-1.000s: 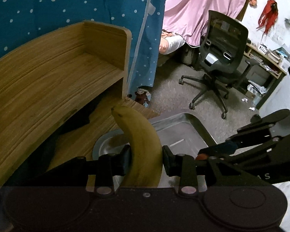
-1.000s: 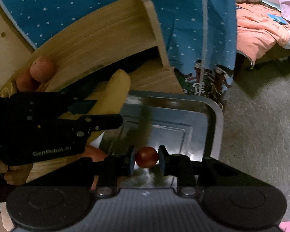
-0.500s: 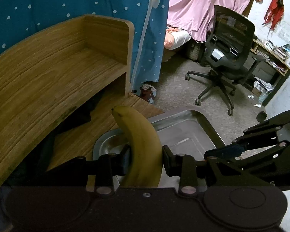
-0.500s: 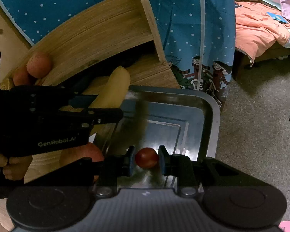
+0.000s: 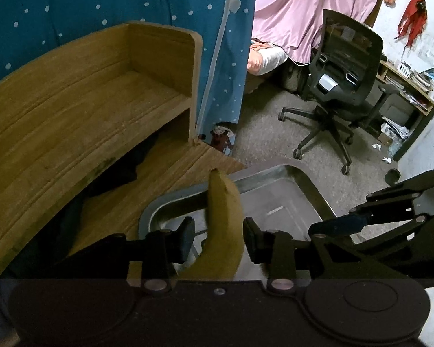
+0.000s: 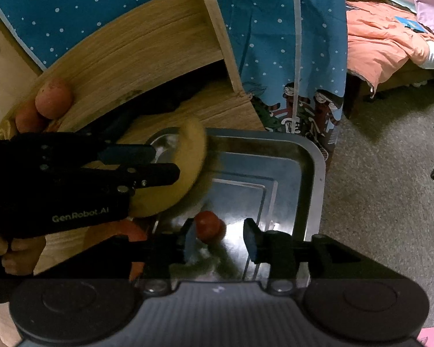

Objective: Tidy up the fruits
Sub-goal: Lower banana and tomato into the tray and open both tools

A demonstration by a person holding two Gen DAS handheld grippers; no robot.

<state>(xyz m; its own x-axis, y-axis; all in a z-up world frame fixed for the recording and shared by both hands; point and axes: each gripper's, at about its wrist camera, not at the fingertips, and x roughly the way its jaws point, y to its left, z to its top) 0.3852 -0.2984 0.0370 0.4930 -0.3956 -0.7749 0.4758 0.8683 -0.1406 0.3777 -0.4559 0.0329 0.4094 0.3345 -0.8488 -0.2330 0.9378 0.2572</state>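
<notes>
A yellow banana point(image 5: 225, 211) stands between the pads of my left gripper point(image 5: 218, 241). Its jaws are opening: a gap shows at the left pad, and the right pad is barely off the peel. In the right wrist view the banana point(image 6: 193, 144) leans over the near-left corner of the steel tray point(image 6: 318, 156). A small red tomato point(image 6: 208, 225) sits low over the tray floor between the pads of my right gripper point(image 6: 218, 240). Those jaws are opening too. The tomato rests by the left pad, well apart from the right one.
A wooden desk shelf point(image 5: 101, 92) rises left of the tray rim point(image 5: 312, 185). Reddish round fruits point(image 6: 53, 98) lie on it, and an orange fruit point(image 6: 124, 231) sits beside the tray. A blue dotted curtain point(image 5: 101, 0) hangs behind. An office chair point(image 5: 341, 86) stands on the floor.
Both pairs of jaws have spread. The banana has slipped lower and leaned toward the tray. The tomato, gripped on both sides before, now has a gap on its right.
</notes>
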